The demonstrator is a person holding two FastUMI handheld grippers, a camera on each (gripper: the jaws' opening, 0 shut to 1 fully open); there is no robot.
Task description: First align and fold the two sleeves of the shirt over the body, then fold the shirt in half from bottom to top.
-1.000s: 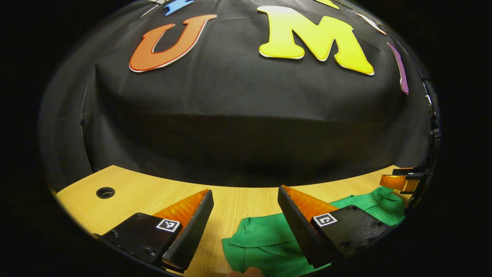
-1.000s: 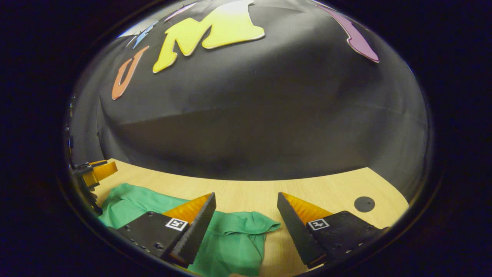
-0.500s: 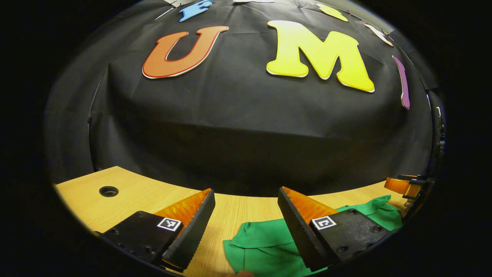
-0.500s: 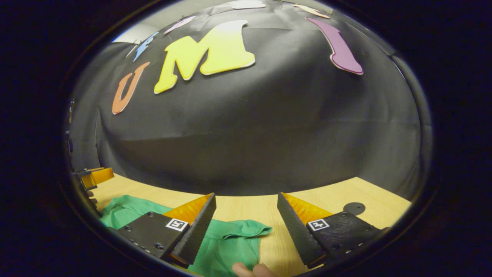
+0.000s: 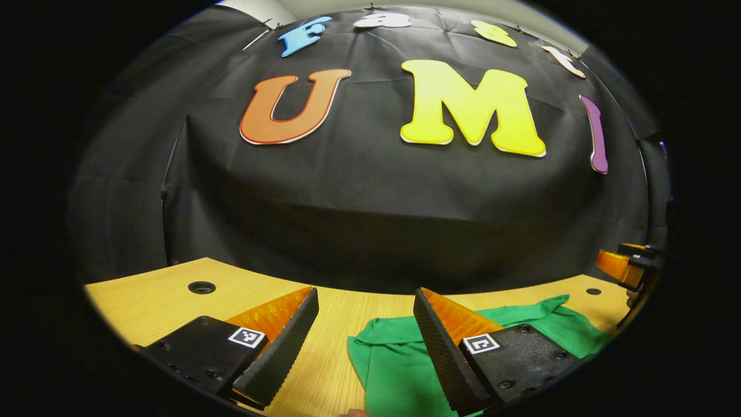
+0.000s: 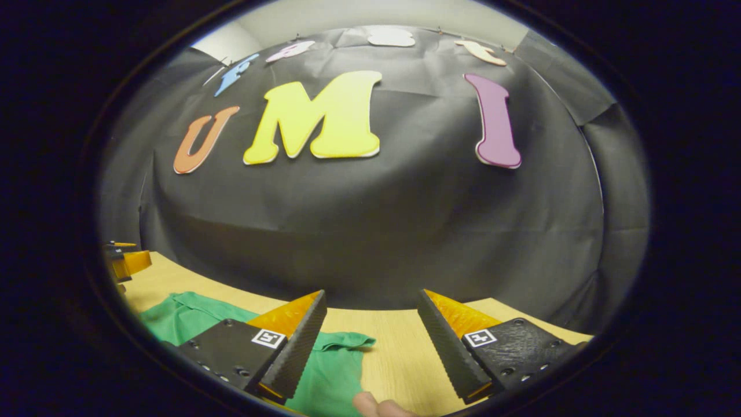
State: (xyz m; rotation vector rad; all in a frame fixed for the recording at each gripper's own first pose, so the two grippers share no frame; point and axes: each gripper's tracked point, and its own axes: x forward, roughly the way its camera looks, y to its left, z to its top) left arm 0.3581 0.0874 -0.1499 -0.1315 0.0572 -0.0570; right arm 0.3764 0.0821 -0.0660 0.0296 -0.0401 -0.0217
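shirt: crumpled green cotton shirt (image 5: 405, 362) lies flat on the light wooden worktop (image 5: 173, 301), stretching sideways between both

left hand-held gripper (image 5: 365, 347): released, empty, shirt just right

right hand-held gripper (image 6: 370, 341): released, empty, shirt just left

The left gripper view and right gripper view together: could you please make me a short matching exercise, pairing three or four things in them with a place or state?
Things:
1. green shirt
2. left gripper
3. round hole
4. fingertip

Places or states:
A. at the bottom edge of the right gripper view, beside the shirt's edge
B. open, with nothing between its fingers
C. lying on the wooden table
D. in the tabletop, far to the left in the left gripper view

Pairs: 1-C, 2-B, 3-D, 4-A
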